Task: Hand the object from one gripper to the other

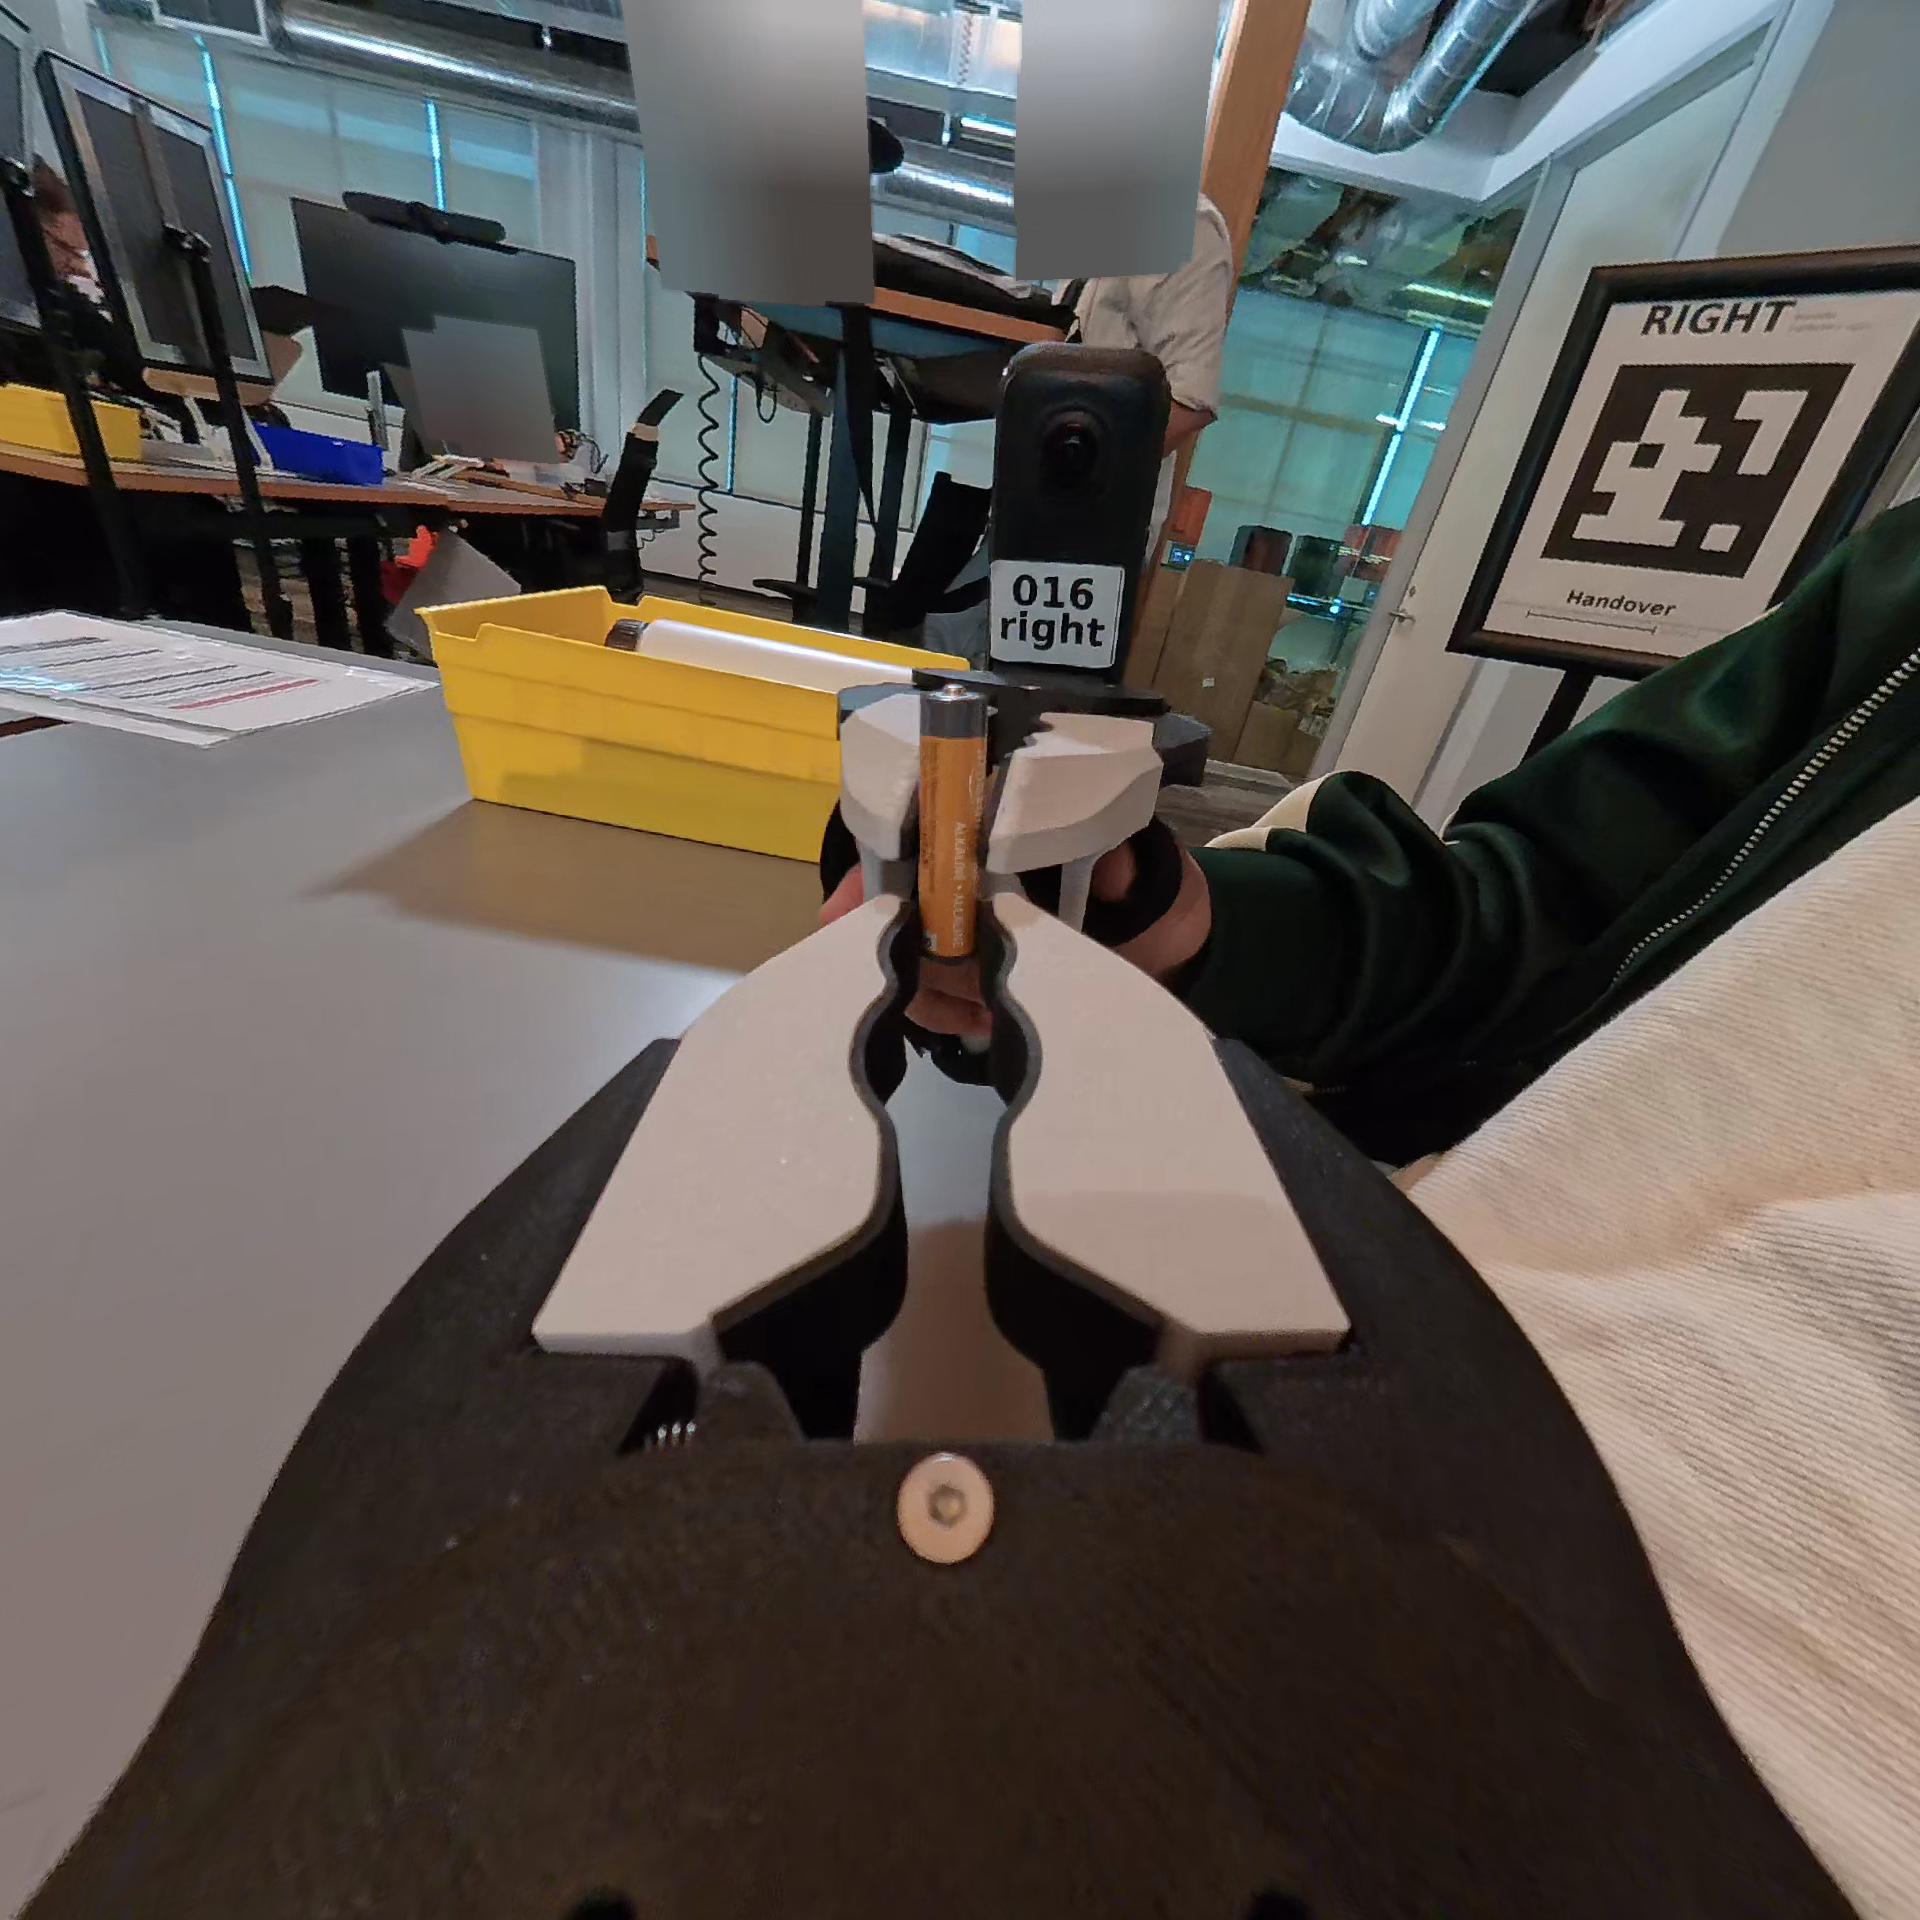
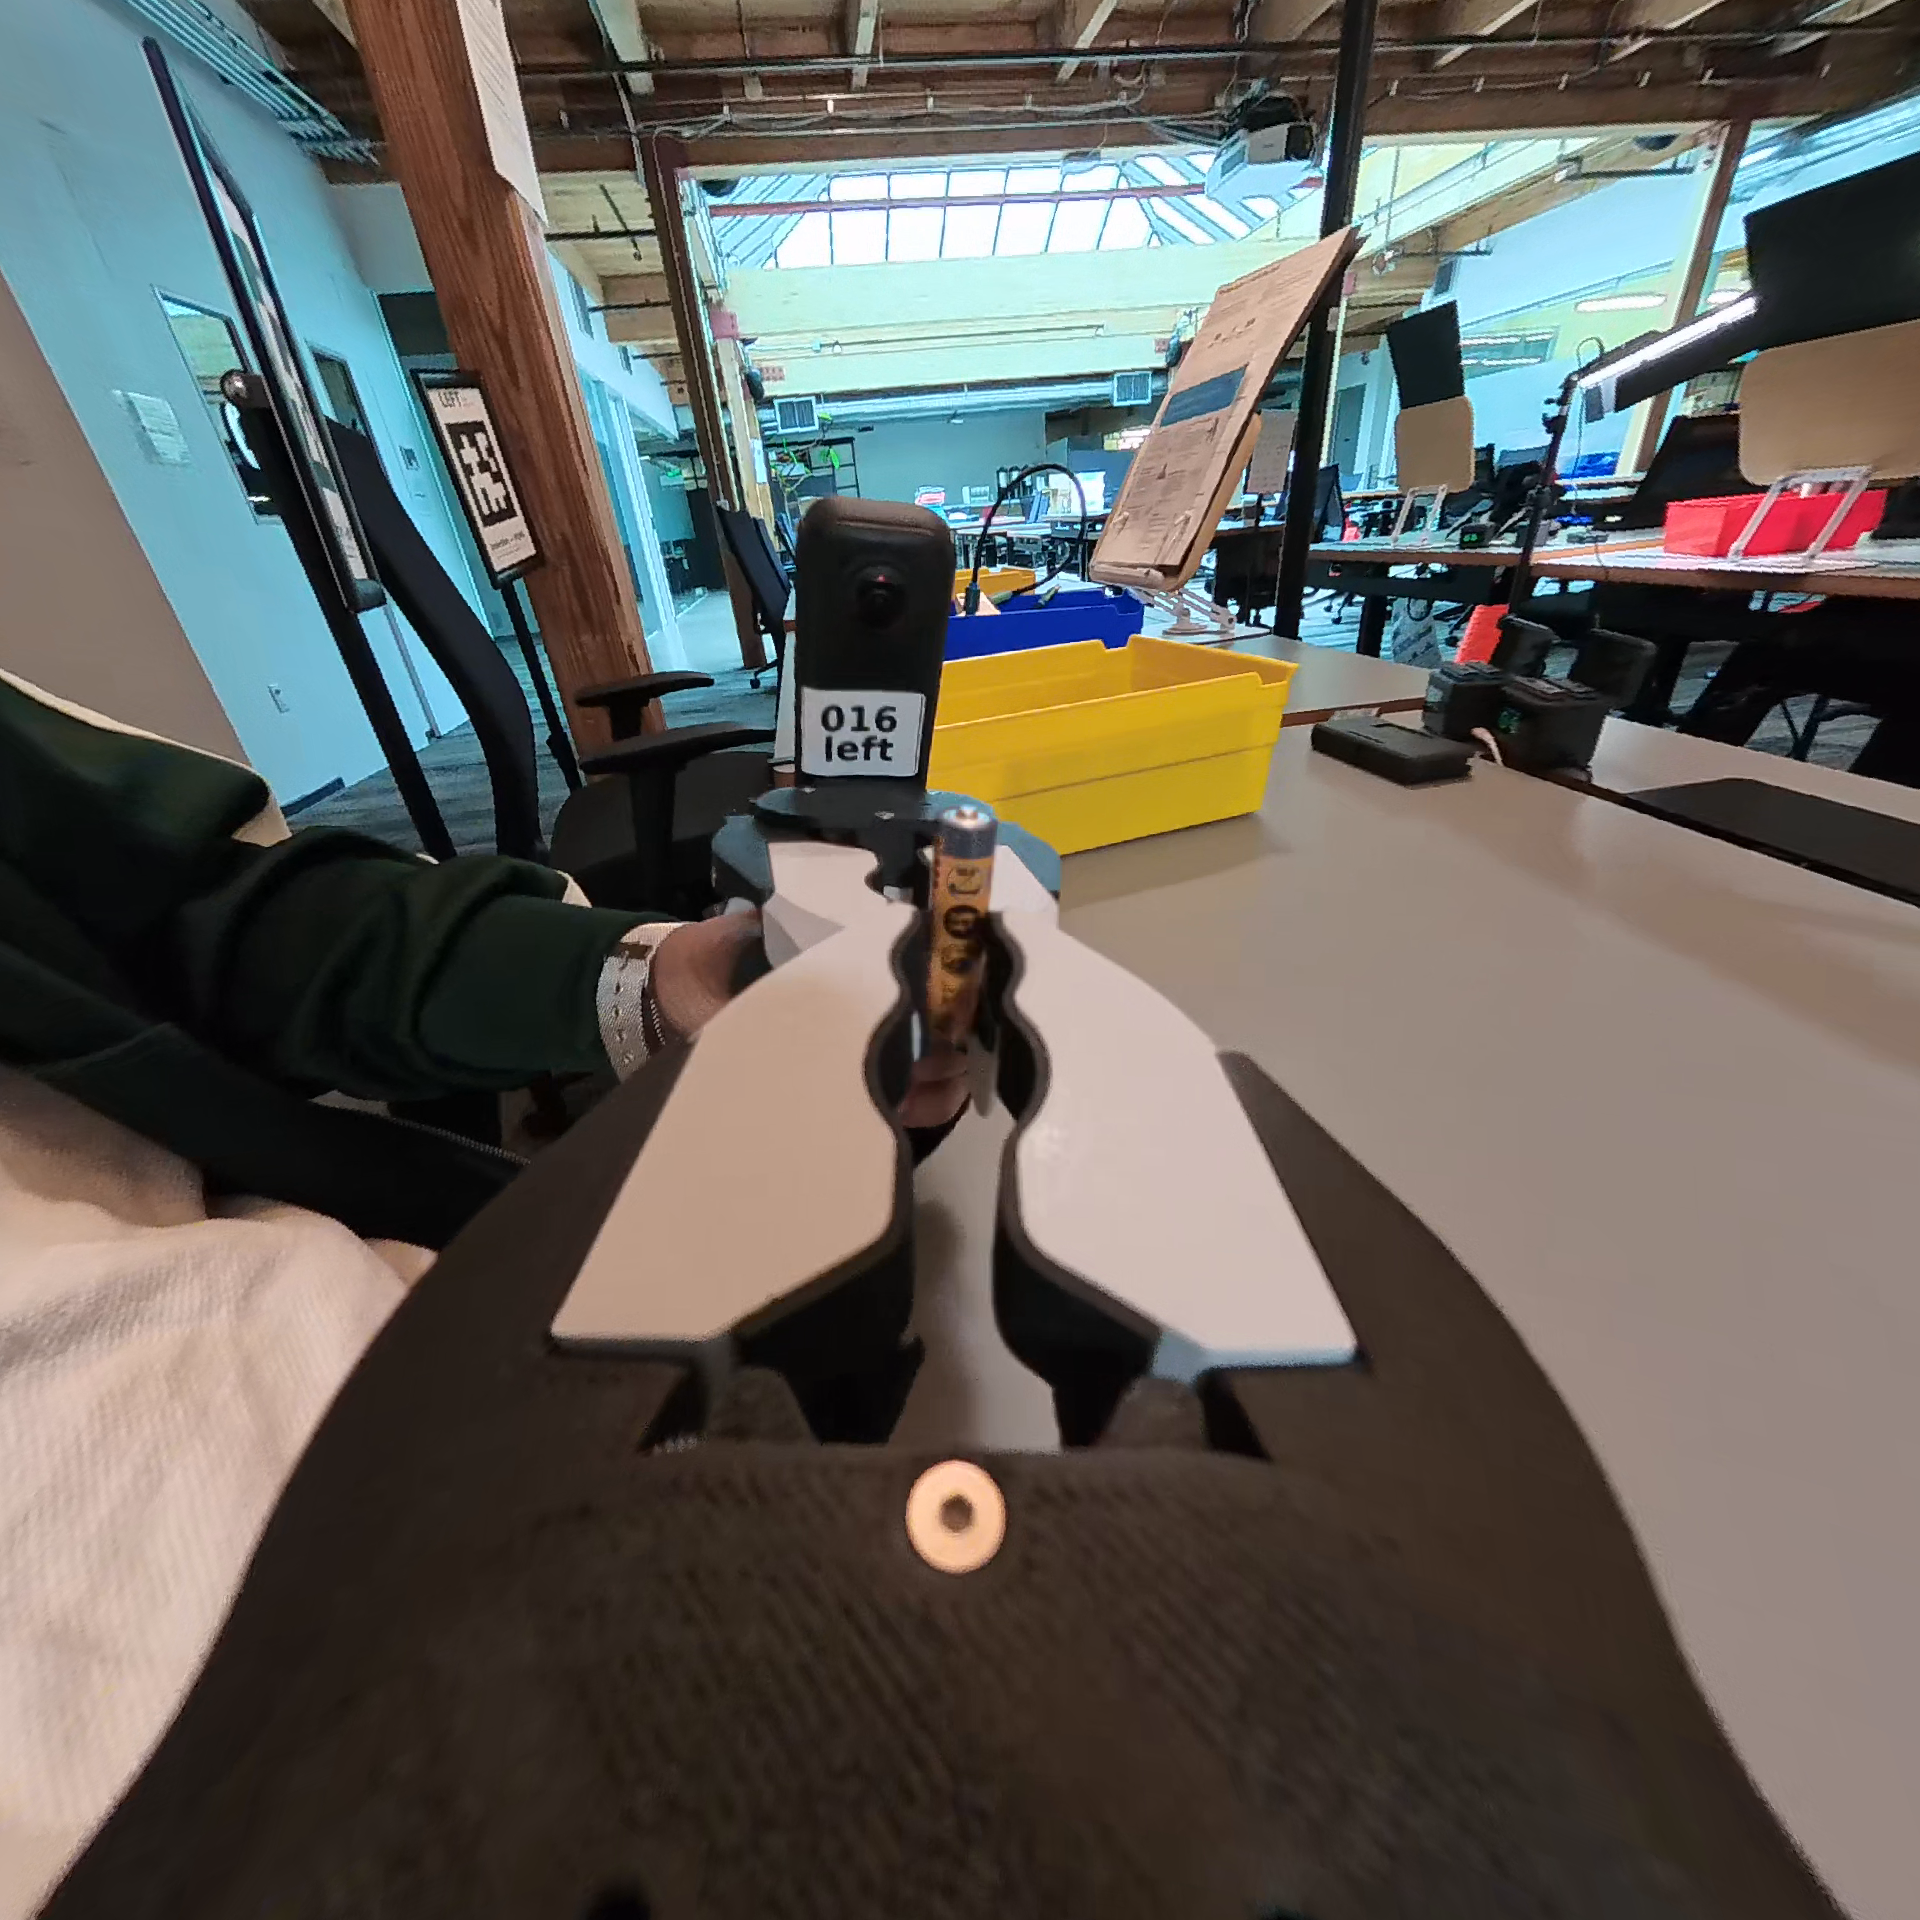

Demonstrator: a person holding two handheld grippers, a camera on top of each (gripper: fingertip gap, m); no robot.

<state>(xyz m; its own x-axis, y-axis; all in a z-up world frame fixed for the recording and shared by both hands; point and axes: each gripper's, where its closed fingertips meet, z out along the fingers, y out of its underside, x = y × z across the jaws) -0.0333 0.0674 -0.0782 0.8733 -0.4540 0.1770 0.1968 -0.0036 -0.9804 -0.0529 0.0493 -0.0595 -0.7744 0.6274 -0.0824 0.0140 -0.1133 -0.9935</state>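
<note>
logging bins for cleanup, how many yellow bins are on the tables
3. One yellow bin sits on the grey table beyond the two grippers, also visible from the right wrist view. A second rests on a far desk, and a third behind the blue bin. Others may be hidden.

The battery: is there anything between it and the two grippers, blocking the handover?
Nothing visible blocks it. The battery stands upright above the table, and both the left gripper and the right gripper already have their fingers around it, one facing the other. The yellow bin sits farther back.
</note>
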